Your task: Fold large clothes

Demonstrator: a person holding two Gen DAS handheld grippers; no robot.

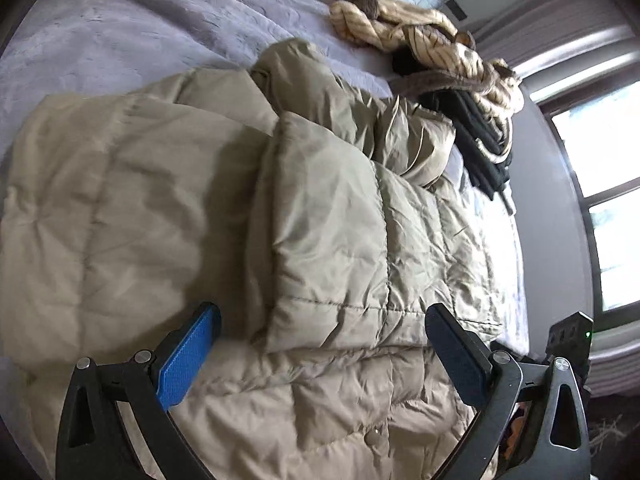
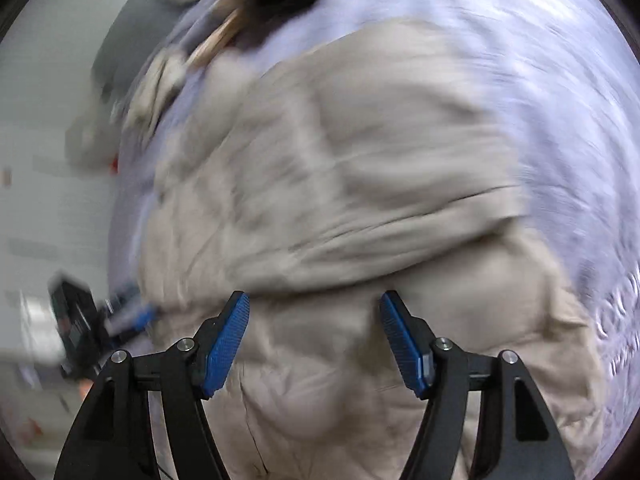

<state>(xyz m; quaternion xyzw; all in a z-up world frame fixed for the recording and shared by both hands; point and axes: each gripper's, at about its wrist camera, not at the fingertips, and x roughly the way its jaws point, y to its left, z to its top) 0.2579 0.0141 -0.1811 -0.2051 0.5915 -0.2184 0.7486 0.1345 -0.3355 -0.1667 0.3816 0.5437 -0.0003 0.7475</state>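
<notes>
Quilted beige coat [image 1: 320, 216] lies spread on the bed, filling the middle and lower part of both views. The left hand-held gripper [image 1: 322, 322] stands wide open just above the coat's lower edge, nothing between its blue pads, a folded panel of the coat directly ahead of it. The right hand-held gripper [image 2: 314, 308] is likewise open over the coat [image 2: 340, 168], empty, in a motion-blurred view. Beyond the coat, the lavender bedspread [image 1: 120, 28] carries a cream striped garment [image 1: 432, 36] and a black garment [image 1: 480, 136] at upper right.
</notes>
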